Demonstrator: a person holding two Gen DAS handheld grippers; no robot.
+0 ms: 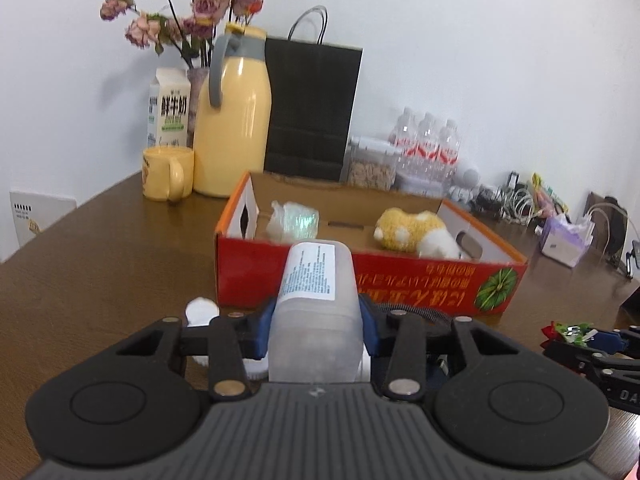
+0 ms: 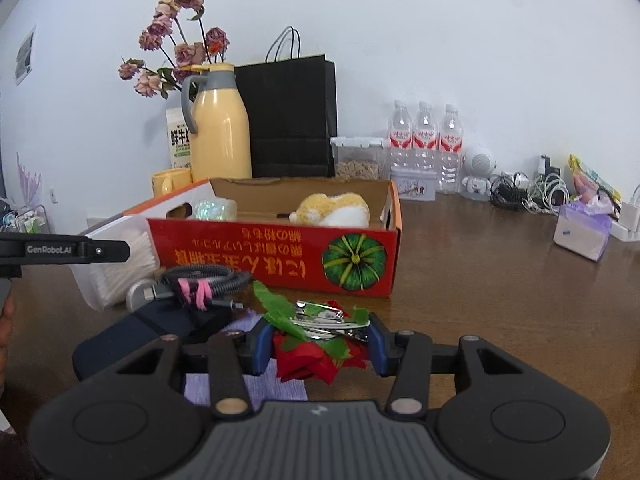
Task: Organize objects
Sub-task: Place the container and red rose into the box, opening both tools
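- On the dark wood-grain counter (image 1: 100, 264), a red cardboard box (image 1: 400, 280) with an orange rim, printed lettering and a green pumpkin picture is seen lying open.
- Inside the box, a fluffy yellow-and-white plush toy (image 1: 416, 232) and a crinkled, iridescent wrapped bundle (image 1: 296, 222) are seen well apart.
- The left tongs (image 1: 316, 332) are clamped on a translucent, frosted plastic container (image 1: 316, 320) with rounded corners and a white printed label; its sides are pressed by the blue pads, just in front of the box wall.
- The right tongs (image 2: 318, 344) are closed on a red fabric rose (image 2: 304, 360) with green leaves, on which a shiny metal nail clipper (image 2: 332, 320) is resting.
- Beside the rose, a braided grey cable (image 2: 200, 280) bound with a pink tie is seen coiled.
- Against the white wall, a glossy yellow jug (image 1: 236, 128), a matte black paper bag (image 1: 312, 112) and three clear ribbed bottles (image 2: 426, 140) are lined up.
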